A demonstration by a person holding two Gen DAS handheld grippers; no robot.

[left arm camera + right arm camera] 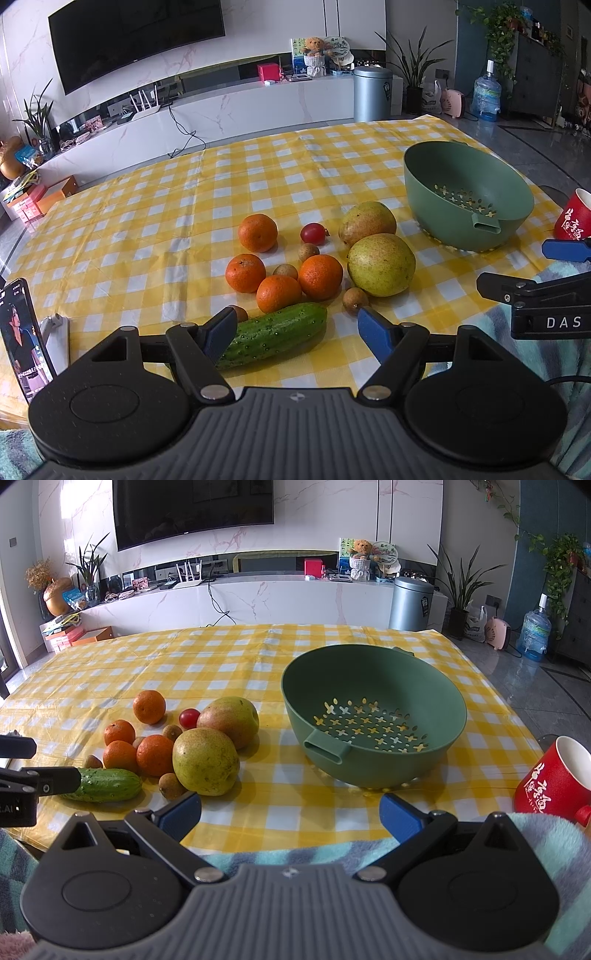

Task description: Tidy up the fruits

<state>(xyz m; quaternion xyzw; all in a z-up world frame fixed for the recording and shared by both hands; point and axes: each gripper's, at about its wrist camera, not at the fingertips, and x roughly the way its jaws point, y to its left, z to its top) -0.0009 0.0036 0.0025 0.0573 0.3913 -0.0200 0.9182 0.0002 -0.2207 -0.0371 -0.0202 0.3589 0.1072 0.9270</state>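
On the yellow checked cloth lies a cluster of fruit: several oranges (319,277), two big yellow-green pears (381,265), a cherry tomato (313,233), several small brown longans (355,301) and a cucumber (275,334). An empty green colander bowl (373,716) stands to the right of them. My left gripper (297,334) is open, low over the near edge, its blue fingers either side of the cucumber without pressing it. My right gripper (290,818) is open and empty near the table's front edge, in front of the bowl, with the near pear (205,761) just beyond its left finger.
A red mug (554,781) stands at the right edge beside the bowl. A phone on a stand (22,334) sits at the left front corner. A fluffy blue-green blanket (280,851) lies along the near edge. Beyond the table are a TV wall, cabinet, bin and plants.
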